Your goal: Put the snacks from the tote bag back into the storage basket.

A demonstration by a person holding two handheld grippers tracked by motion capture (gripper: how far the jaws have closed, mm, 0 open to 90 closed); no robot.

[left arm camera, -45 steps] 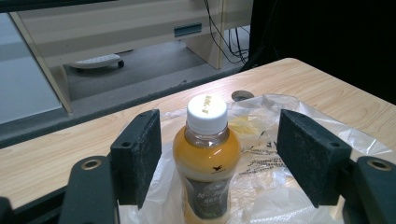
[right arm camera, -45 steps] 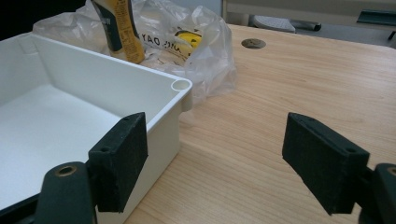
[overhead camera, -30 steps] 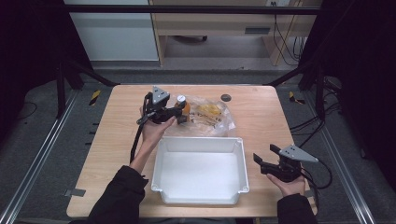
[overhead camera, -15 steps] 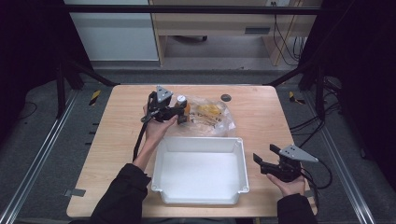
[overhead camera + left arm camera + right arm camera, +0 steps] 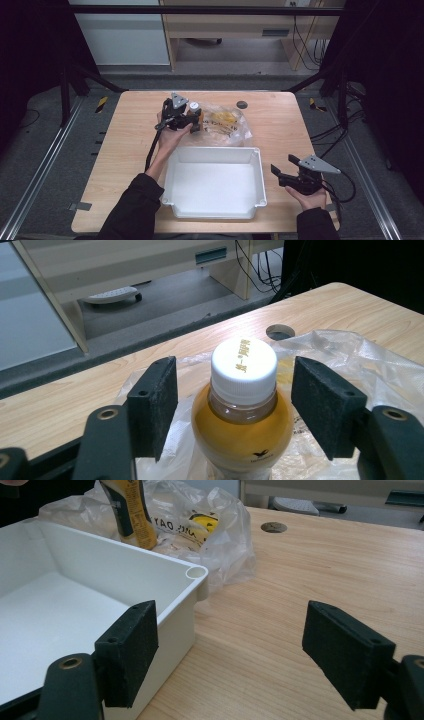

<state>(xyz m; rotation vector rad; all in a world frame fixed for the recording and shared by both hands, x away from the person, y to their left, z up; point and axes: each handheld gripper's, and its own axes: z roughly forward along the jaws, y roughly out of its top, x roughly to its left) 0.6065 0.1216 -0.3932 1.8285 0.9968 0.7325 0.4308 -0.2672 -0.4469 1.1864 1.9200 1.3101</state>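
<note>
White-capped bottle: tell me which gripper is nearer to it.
Left. The left gripper is open around the bottle; the right gripper sits beside the white bin, well away.

Table (image 5: 125,150) matt pale wood grain; tray (image 5: 215,212) smooth white plastic; bag (image 5: 345,355) glossy crinkled clear plastic

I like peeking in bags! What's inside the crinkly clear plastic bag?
Inside the plastic bag I can see yellow packets with some printed letters. The crumpled plastic and glare hide what they are and how many.
</note>
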